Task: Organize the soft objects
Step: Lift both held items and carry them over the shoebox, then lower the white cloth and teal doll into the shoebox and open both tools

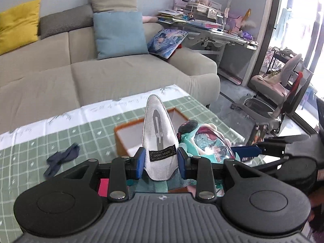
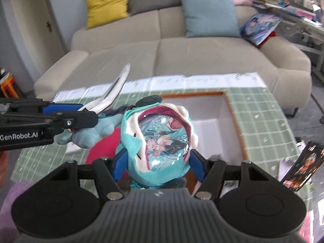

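Observation:
My left gripper (image 1: 161, 161) is shut on a white knitted pouch (image 1: 159, 133) with a black "HAND MADE" label, held upright above the table. It also shows in the right wrist view (image 2: 113, 93), at the left. My right gripper (image 2: 159, 163) is shut on a teal plush toy (image 2: 162, 139) with a shiny picture window, in front of an orange-rimmed white box (image 2: 218, 113). The plush (image 1: 206, 141) and the right gripper (image 1: 249, 151) show at the right of the left wrist view, beside the box (image 1: 129, 133).
A dark blue sock (image 1: 60, 159) lies on the green checked tablecloth (image 1: 30, 162) at the left. A grey-blue plush (image 2: 85, 135) and a red item (image 2: 103, 147) lie under my left gripper. A beige sofa (image 1: 101, 75) with cushions stands behind the table. A dark card (image 2: 299, 166) leans at the right.

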A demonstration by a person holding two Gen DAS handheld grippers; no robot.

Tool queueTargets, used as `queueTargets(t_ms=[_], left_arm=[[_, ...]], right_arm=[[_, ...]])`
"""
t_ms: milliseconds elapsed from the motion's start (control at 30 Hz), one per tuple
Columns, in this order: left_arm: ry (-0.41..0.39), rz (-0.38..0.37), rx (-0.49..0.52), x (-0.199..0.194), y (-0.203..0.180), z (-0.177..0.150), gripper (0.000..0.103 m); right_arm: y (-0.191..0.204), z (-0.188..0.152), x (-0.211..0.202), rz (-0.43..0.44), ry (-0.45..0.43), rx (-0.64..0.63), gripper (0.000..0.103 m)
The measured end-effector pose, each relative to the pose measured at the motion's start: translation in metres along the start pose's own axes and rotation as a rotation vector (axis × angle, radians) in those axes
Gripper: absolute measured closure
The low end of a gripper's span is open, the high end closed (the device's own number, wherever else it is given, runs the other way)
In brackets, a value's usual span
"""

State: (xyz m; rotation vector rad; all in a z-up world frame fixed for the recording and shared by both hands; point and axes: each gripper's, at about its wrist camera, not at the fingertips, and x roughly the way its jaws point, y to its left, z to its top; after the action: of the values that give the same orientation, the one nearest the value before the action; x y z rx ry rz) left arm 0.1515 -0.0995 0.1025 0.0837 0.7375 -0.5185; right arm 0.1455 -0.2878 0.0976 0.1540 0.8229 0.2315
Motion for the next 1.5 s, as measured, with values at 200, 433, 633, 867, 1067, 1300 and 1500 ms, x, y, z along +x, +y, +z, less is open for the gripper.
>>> queueTargets(t_ms=[200, 433, 633, 867, 1067, 1300, 1500], left_arm=[[0.02, -0.007, 0.013, 0.046, -0.008, 0.027, 0.066], [0.117, 0.031, 0.056, 0.109, -0.005, 0.033, 0.066], [0.217, 0.076, 0.132, 0.157, 0.001, 0.027, 0.066], [0.307, 0.122, 0.213, 0.2, 0.005, 0.019, 0.066], [0.355, 0.125, 0.247, 0.22, 0.003, 0.014, 0.065], [0.392, 0.123, 0.304, 0.238, -0.002, 0.006, 0.064], [0.415, 0.128, 0.297, 0.243, 0.002, 0.002, 0.053]], right_arm=[[-0.028, 0.016, 0.022, -0.069, -0.031, 0.035, 0.038], [-0.049, 0.021, 0.069, -0.138, -0.001, -0.007, 0.039], [-0.056, 0.02, 0.123, -0.141, 0.081, -0.058, 0.039], [-0.06, 0.028, 0.166, -0.182, 0.124, -0.132, 0.039], [-0.065, 0.025, 0.197, -0.19, 0.192, -0.142, 0.038], [-0.062, 0.016, 0.207, -0.212, 0.216, -0.193, 0.035], [-0.066, 0.015, 0.203, -0.196, 0.211, -0.187, 0.034]])
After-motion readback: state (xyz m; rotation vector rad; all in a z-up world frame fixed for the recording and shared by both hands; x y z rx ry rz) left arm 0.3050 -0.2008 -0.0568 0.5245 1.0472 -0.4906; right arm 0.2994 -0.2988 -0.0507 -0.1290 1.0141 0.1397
